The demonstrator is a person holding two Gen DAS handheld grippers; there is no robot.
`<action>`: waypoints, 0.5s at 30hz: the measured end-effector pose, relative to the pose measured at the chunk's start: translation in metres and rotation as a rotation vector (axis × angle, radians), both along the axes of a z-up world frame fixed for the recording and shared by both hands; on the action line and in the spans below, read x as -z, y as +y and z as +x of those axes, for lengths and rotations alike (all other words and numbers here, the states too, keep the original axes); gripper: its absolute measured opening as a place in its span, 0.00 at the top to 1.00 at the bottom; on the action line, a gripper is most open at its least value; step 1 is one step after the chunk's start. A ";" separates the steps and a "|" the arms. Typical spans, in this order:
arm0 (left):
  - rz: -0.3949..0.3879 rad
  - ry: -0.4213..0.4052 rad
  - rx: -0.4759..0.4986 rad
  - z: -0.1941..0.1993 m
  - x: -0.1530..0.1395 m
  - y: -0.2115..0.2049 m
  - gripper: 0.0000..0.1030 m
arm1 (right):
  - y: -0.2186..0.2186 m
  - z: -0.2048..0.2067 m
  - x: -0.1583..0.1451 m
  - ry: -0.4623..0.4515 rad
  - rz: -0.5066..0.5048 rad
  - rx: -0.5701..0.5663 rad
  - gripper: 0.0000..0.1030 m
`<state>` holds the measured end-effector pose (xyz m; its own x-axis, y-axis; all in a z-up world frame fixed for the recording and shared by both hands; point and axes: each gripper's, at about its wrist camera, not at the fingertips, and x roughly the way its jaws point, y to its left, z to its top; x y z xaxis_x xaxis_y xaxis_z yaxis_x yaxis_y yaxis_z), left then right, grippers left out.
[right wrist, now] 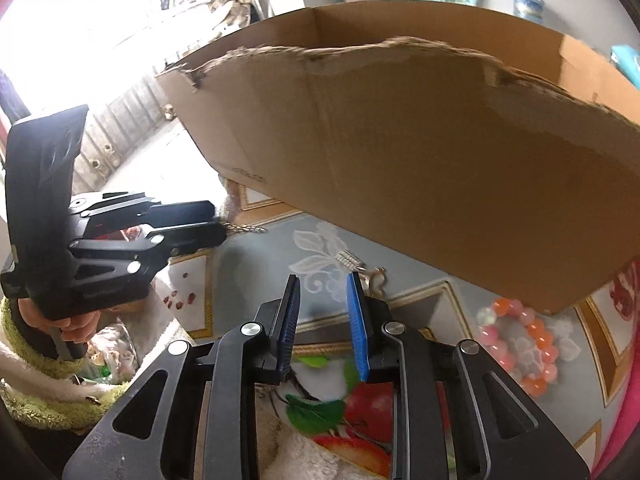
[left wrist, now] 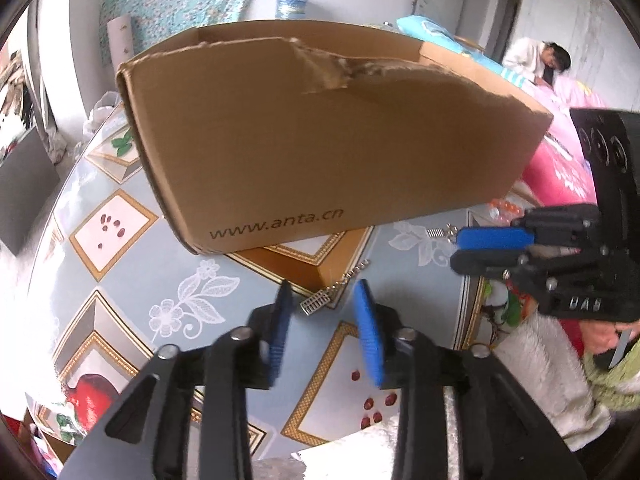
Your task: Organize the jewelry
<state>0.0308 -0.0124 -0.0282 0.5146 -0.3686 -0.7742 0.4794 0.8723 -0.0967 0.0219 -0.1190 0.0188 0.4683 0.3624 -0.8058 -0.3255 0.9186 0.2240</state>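
Note:
A silver bar pendant (left wrist: pixel 315 303) on a short chain lies on the patterned tablecloth (left wrist: pixel 224 240), between the blue pads of my left gripper (left wrist: pixel 324 294). The pads stand apart and do not press it. At the right, my right gripper (left wrist: pixel 456 248) hovers with a silver earring (left wrist: pixel 441 233) at its tips. In the right wrist view, my right gripper (right wrist: pixel 323 280) is open with bare cloth between its pads. The silver earring (right wrist: pixel 349 259) lies just beyond its right fingertip. A pink and orange bead bracelet (right wrist: pixel 520 344) lies to the right. My left gripper (right wrist: pixel 214 220) shows at the left with the chain (right wrist: pixel 245 229) past its tips.
A large torn cardboard box (left wrist: pixel 320 140) (right wrist: pixel 440 160) stands on the table right behind both grippers and blocks the far side. The table's edge curves off to the left (left wrist: pixel 60 216). A person in white (left wrist: pixel 532 60) sits by pink bedding (left wrist: pixel 560 168) at the back right.

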 end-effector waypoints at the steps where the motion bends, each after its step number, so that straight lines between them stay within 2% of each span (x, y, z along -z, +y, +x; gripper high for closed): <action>1: 0.007 -0.004 0.005 -0.001 0.000 -0.001 0.65 | -0.002 -0.001 0.000 0.003 0.002 0.009 0.79; 6: 0.009 -0.008 0.006 -0.003 0.001 -0.002 0.64 | -0.008 -0.005 -0.002 0.012 0.006 0.026 0.78; 15: 0.010 -0.016 -0.001 -0.002 0.001 -0.004 0.64 | -0.021 -0.003 -0.006 -0.035 -0.018 0.053 0.78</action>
